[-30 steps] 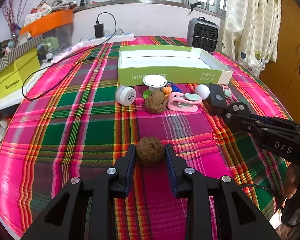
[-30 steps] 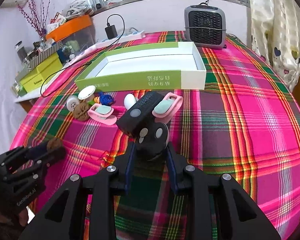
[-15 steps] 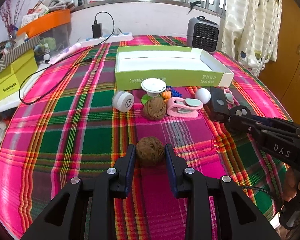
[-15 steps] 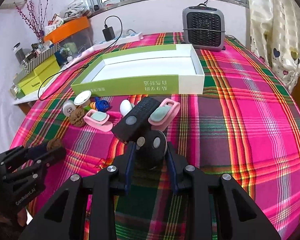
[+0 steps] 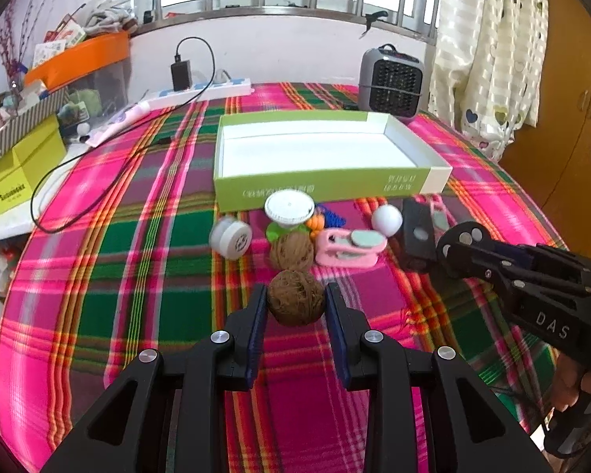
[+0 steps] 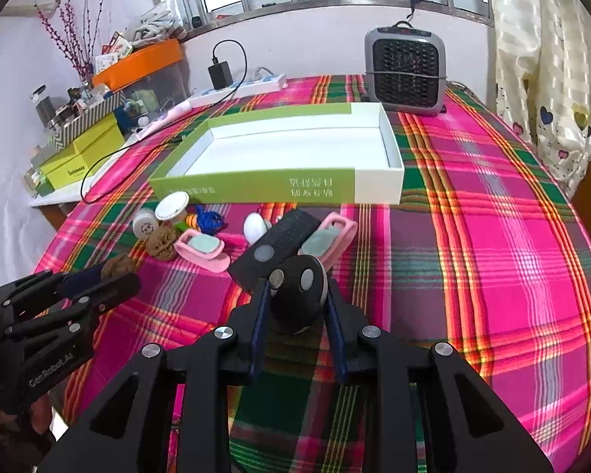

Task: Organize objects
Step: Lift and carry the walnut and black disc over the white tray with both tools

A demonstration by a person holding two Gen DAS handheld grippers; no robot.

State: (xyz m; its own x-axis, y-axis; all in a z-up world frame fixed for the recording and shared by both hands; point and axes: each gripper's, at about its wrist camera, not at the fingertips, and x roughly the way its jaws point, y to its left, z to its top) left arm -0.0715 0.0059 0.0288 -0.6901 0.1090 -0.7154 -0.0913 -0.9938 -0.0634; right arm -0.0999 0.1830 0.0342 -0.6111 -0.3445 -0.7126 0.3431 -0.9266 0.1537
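Left wrist view: the left tool (image 5: 295, 305) pinches a brown walnut (image 5: 294, 302) above the tabletop (image 5: 157, 260), in front of the green box (image 5: 323, 187). The right tool (image 6: 295, 307) pinches a black gadget (image 6: 297, 293) near the box.

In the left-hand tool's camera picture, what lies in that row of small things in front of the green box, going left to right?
White round cap → brown walnut → pink clip → white ball → black gadget, which the right tool grips. The walnut in the left tool sits nearer, outside that row.
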